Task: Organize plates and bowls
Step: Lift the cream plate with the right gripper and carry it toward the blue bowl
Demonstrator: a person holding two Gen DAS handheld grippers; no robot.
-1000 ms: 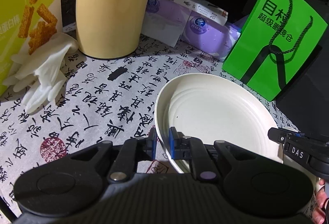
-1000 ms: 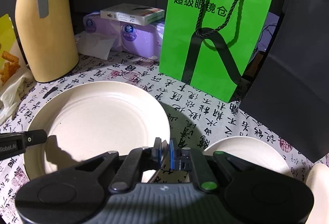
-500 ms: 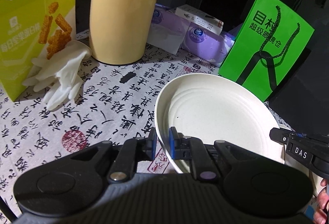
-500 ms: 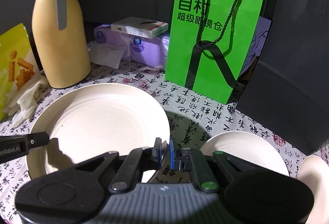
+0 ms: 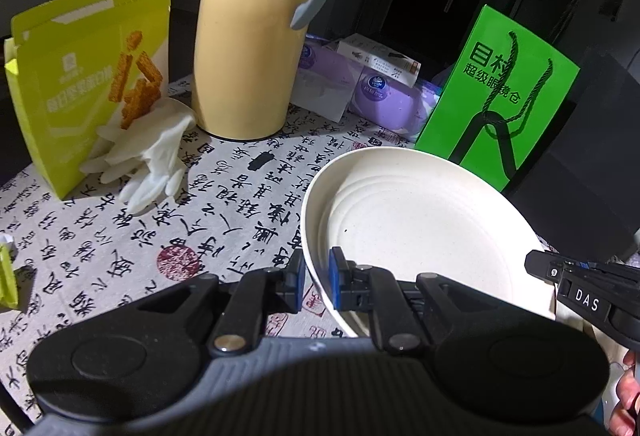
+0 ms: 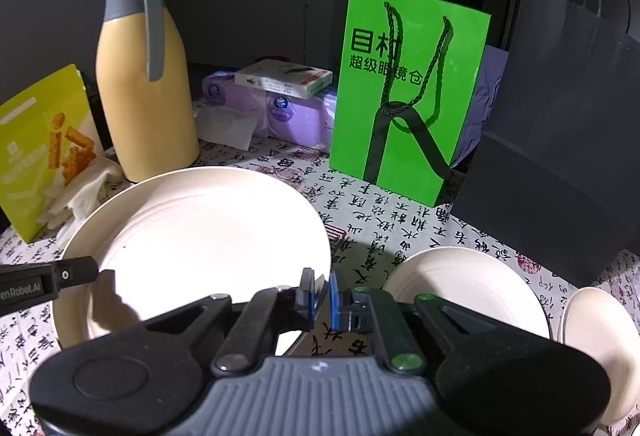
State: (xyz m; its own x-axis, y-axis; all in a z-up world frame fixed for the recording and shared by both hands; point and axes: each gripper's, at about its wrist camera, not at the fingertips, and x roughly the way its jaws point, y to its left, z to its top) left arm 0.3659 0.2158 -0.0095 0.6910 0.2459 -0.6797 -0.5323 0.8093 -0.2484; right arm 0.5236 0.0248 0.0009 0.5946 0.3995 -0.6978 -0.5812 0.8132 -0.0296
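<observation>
My left gripper (image 5: 317,276) was clenched on the rim of the big plate (image 5: 420,232), its blue pads pinching the near-left edge. My right gripper (image 6: 319,292) gripped the same plate (image 6: 200,236) at its near-right rim, so the plate hung between my two hands, clear of the tablecloth (image 5: 220,204). In the left view the right gripper's tip (image 5: 580,292) showed at 4 o'clock; in the right view the left gripper's tip (image 6: 48,280) reached in at 9 o'clock.

In the right view, a smaller plate (image 6: 468,292) lay on the cloth at 4 o'clock, just beside my right jaws, and another pale dish (image 6: 596,332) sat at the edge beyond it; whether bowl or plate I could not tell.

Farther off in the left view, a white glove (image 5: 148,160) lay at 10 o'clock, touching a yellow snack box (image 5: 80,84). The tan jug (image 5: 252,48) stood upright at 12 o'clock. Behind it, at 1 o'clock, purple tissue packs (image 5: 376,92) carried a small carton (image 5: 380,58) on top. The green bag (image 5: 504,96) stood at 2 o'clock, and in the right view a dark bag (image 6: 560,140) stood just to its right.
</observation>
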